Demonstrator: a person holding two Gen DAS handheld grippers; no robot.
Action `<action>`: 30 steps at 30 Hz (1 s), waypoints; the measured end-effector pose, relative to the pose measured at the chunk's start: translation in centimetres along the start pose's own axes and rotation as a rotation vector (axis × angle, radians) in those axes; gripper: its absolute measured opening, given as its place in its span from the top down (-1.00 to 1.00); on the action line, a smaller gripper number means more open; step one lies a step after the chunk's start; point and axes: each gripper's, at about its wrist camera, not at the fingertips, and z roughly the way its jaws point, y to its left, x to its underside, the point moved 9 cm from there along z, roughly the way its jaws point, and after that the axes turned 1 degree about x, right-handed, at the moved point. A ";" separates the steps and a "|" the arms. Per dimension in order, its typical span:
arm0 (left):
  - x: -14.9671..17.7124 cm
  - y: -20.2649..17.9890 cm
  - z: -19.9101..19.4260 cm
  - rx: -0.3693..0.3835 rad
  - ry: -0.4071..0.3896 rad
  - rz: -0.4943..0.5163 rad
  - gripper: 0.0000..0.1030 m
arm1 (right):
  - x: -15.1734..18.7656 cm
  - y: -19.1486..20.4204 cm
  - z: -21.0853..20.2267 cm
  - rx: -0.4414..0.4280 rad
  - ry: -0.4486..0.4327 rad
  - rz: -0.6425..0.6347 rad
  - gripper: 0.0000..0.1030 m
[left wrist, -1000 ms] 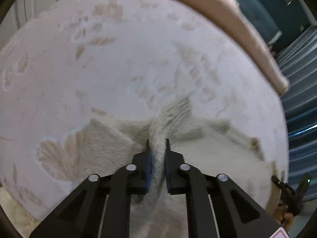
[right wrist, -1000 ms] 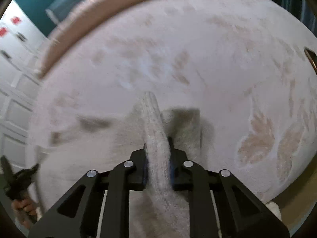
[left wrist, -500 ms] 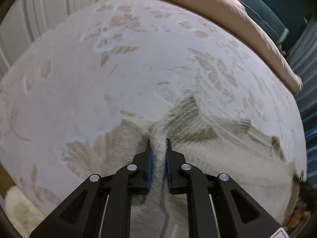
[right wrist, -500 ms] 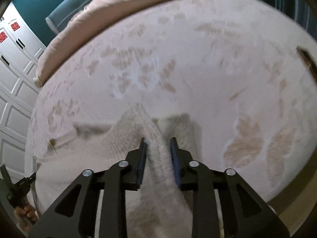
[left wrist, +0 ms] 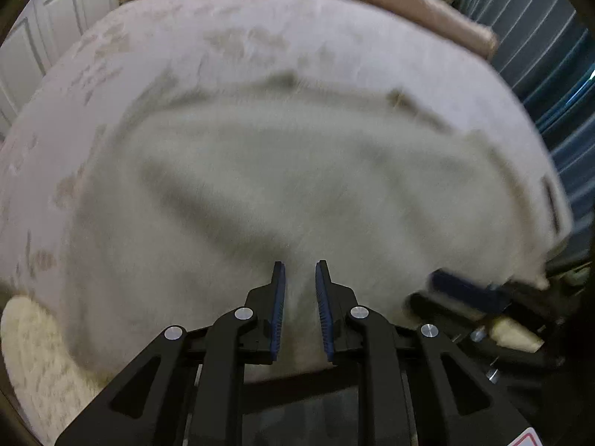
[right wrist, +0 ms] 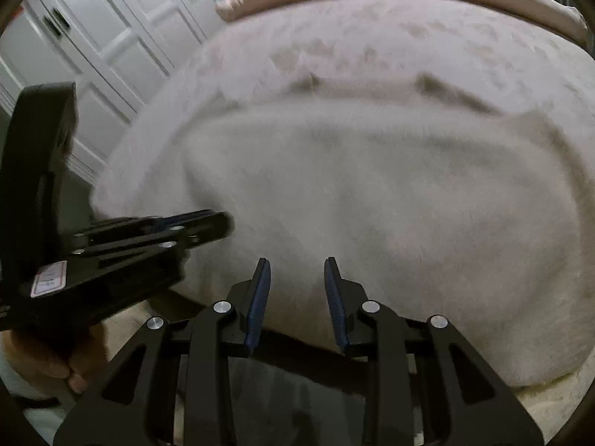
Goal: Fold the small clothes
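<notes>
While the fuzzy cream knit garment [left wrist: 297,186] lies on the leaf-patterned pale bed [left wrist: 260,29], both the left hand-held gripper [left wrist: 299,271] and the right hand-held gripper [right wrist: 296,267] angle downward over it, jaws slightly spread, gripping nothing.

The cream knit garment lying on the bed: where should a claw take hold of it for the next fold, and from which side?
Judging by how the cream knit garment lies spread flat on the bed, grip a far corner of its top edge, coming down from above. That edge is free and can be pinched and drawn toward the near hem.
</notes>
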 end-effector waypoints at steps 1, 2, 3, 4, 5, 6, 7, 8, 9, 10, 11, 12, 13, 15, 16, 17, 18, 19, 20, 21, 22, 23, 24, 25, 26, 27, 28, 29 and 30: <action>0.4 0.8 0.0 -0.011 0.002 -0.008 0.62 | 0.6 -2.7 -0.2 0.066 0.008 0.035 0.46; 0.9 2.6 -0.3 -0.039 0.001 -0.030 0.62 | 0.8 -4.7 -0.6 0.100 0.012 0.082 0.47; 1.2 3.8 -0.5 -0.062 0.000 -0.046 0.62 | 1.2 -7.6 -1.4 0.133 0.009 0.151 0.51; 1.8 5.9 -0.8 -0.093 0.003 -0.077 0.62 | 1.9 -10.4 -2.3 0.166 0.002 0.227 0.54; 2.3 7.4 -0.9 -0.106 0.007 -0.104 0.62 | 3.1 -14.4 -3.6 0.216 -0.003 0.323 0.60; 2.9 8.8 -0.9 -0.105 0.011 -0.136 0.65 | 4.1 -17.0 -4.5 0.242 0.001 0.382 0.82; 3.1 9.4 -0.8 -0.091 0.010 -0.155 0.70 | 5.2 -19.3 -5.4 0.301 0.014 0.423 0.91; 3.4 10.0 -0.9 -0.085 0.009 -0.173 0.77 | 5.4 -20.1 -5.9 0.301 0.013 0.435 1.00; 3.4 10.1 -0.9 -0.085 0.009 -0.176 0.78 | 5.4 -20.4 -6.5 0.291 0.007 0.441 1.00; 3.4 10.0 -0.9 -0.092 0.008 -0.174 0.78 | 5.0 -20.1 -7.1 0.289 -0.010 0.441 0.88; 3.2 9.7 -0.7 -0.113 0.009 -0.166 0.78 | 4.3 -19.0 -7.6 0.285 -0.032 0.421 0.86; 3.4 9.4 -1.0 -0.129 0.010 -0.161 0.79 | 3.8 -17.9 -8.0 0.269 -0.052 0.396 0.86; 3.2 9.2 -0.7 -0.147 0.009 -0.156 0.79 | 3.2 -16.5 -7.8 0.243 -0.063 0.373 0.84; 3.1 8.8 -0.5 -0.173 0.009 -0.146 0.79 | 2.3 -14.3 -6.3 0.214 -0.053 0.312 0.70; 3.1 8.8 -0.4 -0.180 0.007 -0.139 0.79 | 2.3 -13.9 -5.2 0.230 -0.031 0.292 0.63; 3.5 8.7 -0.6 -0.186 0.004 -0.126 0.79 | 3.1 -13.9 -2.9 0.265 0.035 0.272 0.63; 3.5 8.6 -0.6 -0.186 0.003 -0.121 0.79 | 3.9 -14.4 -1.3 0.278 0.095 0.287 0.64; 3.4 8.7 -0.6 -0.185 0.004 -0.119 0.79 | 3.9 -14.4 -1.2 0.279 0.101 0.306 0.59; 3.4 8.7 -0.7 -0.182 0.004 -0.118 0.79 | 3.3 -13.9 -2.0 0.275 0.075 0.313 0.59; 3.3 8.8 -0.7 -0.180 0.004 -0.118 0.79 | 2.4 -12.9 -2.9 0.266 0.044 0.297 0.59; 3.3 8.8 -0.7 -0.177 0.001 -0.122 0.79 | 1.4 -11.6 -3.7 0.240 0.007 0.276 0.59; 3.4 8.9 -0.8 -0.174 -0.001 -0.125 0.79 | 0.9 -10.7 -4.4 0.226 -0.013 0.255 0.59; 3.6 9.0 -0.9 -0.173 -0.004 -0.129 0.79 | 0.3 -9.9 -4.5 0.219 -0.023 0.231 0.59; 3.5 9.1 -0.8 -0.173 -0.006 -0.134 0.79 | -0.3 -8.9 -4.4 0.209 -0.025 0.206 0.59; 3.5 9.0 -0.8 -0.174 -0.006 -0.135 0.79 | -0.7 -7.8 -3.6 0.196 -0.022 0.183 0.60; 3.5 9.0 -0.8 -0.175 -0.006 -0.133 0.79 | -0.7 -7.1 -2.3 0.198 -0.002 0.164 0.60; 3.5 9.1 -0.8 -0.176 -0.006 -0.126 0.79 | -0.2 -7.0 -0.5 0.212 0.039 0.151 0.59; 3.5 9.1 -0.8 -0.178 -0.007 -0.121 0.79 | -0.1 -7.4 0.5 0.222 0.059 0.149 0.59; 3.6 9.1 -0.8 -0.178 -0.010 -0.117 0.79 | 0.1 -7.4 0.8 0.231 0.048 0.146 0.59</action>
